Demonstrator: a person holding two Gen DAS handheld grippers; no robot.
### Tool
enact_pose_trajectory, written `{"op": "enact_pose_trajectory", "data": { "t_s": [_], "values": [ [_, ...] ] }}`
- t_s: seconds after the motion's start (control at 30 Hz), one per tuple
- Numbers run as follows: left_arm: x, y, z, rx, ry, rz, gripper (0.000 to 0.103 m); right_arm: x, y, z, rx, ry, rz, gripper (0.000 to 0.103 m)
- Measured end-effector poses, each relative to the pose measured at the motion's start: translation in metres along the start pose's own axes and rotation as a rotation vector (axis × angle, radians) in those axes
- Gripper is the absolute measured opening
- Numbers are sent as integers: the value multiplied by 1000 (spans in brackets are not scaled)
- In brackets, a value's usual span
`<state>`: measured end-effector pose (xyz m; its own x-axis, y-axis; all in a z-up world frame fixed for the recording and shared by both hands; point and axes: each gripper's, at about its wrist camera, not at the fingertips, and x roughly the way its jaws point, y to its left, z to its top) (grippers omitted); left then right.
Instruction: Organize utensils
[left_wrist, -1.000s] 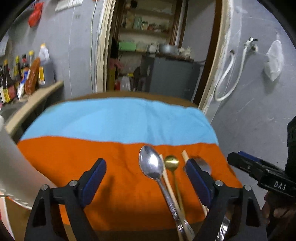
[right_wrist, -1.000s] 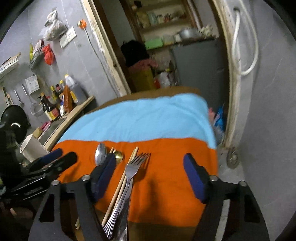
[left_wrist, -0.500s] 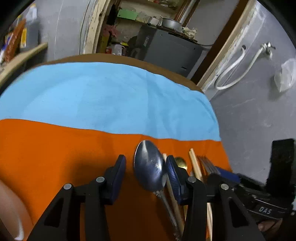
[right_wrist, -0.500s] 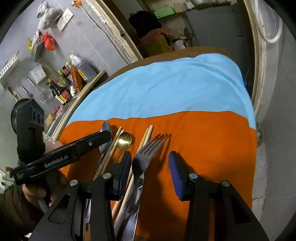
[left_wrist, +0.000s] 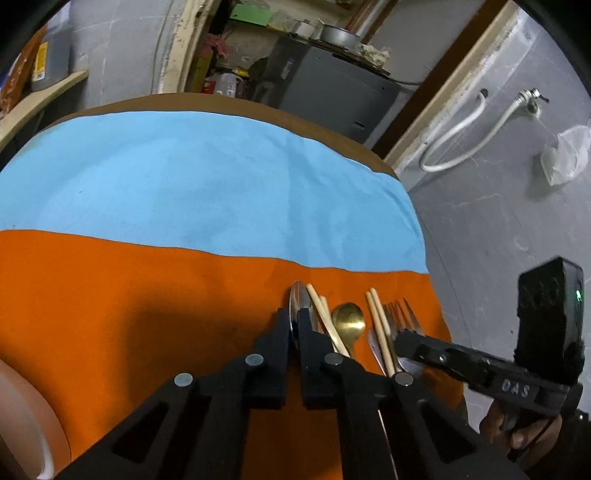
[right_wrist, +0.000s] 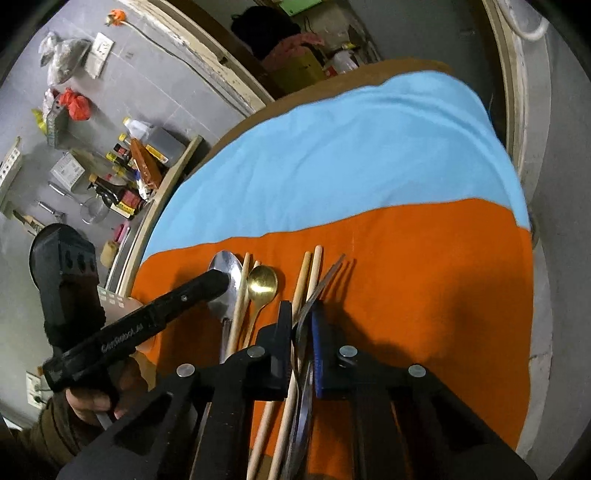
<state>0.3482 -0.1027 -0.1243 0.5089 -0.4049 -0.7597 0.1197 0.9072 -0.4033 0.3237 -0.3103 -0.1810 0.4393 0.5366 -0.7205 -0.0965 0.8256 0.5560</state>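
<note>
Left wrist view looks down on a table spread with an orange cloth and a light blue cloth beyond it. A row of utensils lies on the orange cloth near its right edge: a steel spoon, a pair of wooden chopsticks just beside it, a small gold spoon, a second chopstick pair, and a steel fork. The left gripper has just been closing, and its jaws now pinch the steel spoon's bowl, which stands on edge between the pads. To the right, the right gripper, held in a hand, reaches in with its tip at the fork.

Right wrist view shows the same row from the other side: steel spoon, first chopsticks, gold spoon, second chopsticks, fork. The right gripper has also just been closing, and its jaws clamp the fork at its neck, the tines sticking out past the pads and tilted on edge. The left gripper, in the person's other hand, has its tip on the steel spoon's bowl. Bottles crowd a shelf at the wall on the left.
</note>
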Motion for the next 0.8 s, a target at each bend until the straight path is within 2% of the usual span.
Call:
{"op": "enact_pose_trajectory", "data": {
  "t_s": [0.07,0.23,0.43,0.8],
  "values": [
    [-4,-6,-2,16,-3,7,3,-2,-1,-1,34,-5,14,7],
    [-25,-14,-4,39,-52,23,3,-23,8,-9,52,-88,27,5],
    [-71,-29,-14,104,-197,93,2,-55,33,-27,3,-214,27,4],
    [-159,-23,-40,138,-423,117,2,-104,99,-58,-116,-404,1,4]
  ]
}}
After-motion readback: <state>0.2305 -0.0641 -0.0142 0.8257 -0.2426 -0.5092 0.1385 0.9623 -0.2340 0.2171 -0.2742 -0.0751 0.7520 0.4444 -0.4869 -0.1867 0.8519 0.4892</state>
